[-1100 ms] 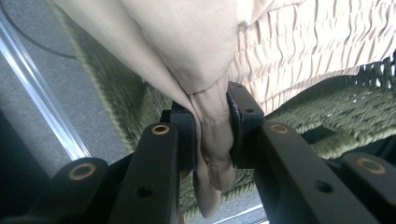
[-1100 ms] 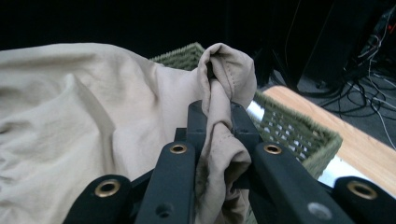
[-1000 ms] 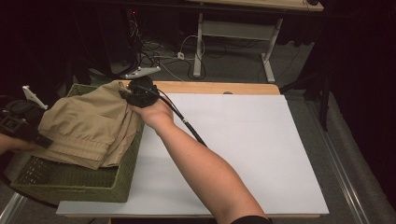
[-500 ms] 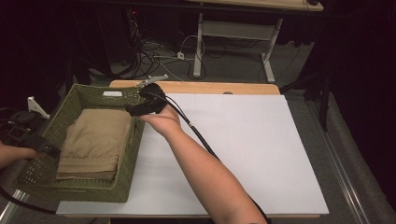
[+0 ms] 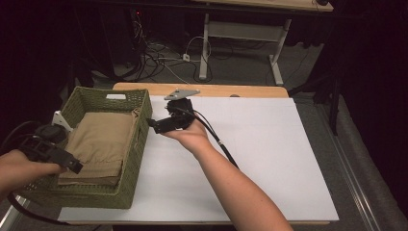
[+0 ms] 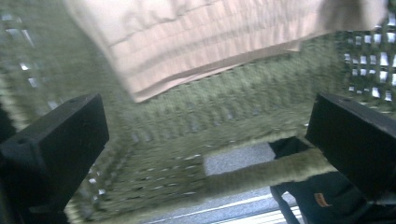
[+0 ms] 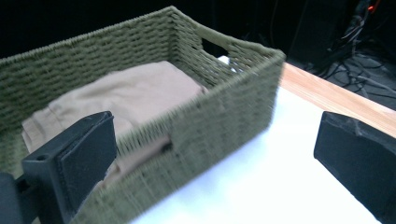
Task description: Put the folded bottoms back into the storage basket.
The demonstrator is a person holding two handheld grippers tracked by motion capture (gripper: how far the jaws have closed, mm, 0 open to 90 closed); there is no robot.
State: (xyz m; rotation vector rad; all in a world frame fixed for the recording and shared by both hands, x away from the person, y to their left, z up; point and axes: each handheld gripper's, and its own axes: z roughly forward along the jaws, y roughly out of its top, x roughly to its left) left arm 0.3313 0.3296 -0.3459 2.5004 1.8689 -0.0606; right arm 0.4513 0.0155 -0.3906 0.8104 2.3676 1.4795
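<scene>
High view: folded cloth (image 5: 98, 147) in basket (image 5: 139, 130), btwn L tool (image 5: 72, 166) & R tool (image 5: 153, 126); both just spread, empty.

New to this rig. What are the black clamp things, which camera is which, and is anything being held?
No robot here: a person holds a hand-operated two-jaw gripper in each hand. The high view looks down on the table from the person's side. In it the left gripper hangs over the near left part of a green woven basket, and the right gripper sits just to the right of the basket, above the white board.

The other two pictures come from cameras riding on the grippers, looking out between their black jaws.

A folded tan cloth lies inside the basket. Both grippers have just been opening; their jaws stand wide apart with nothing between them, so nothing is held.
</scene>
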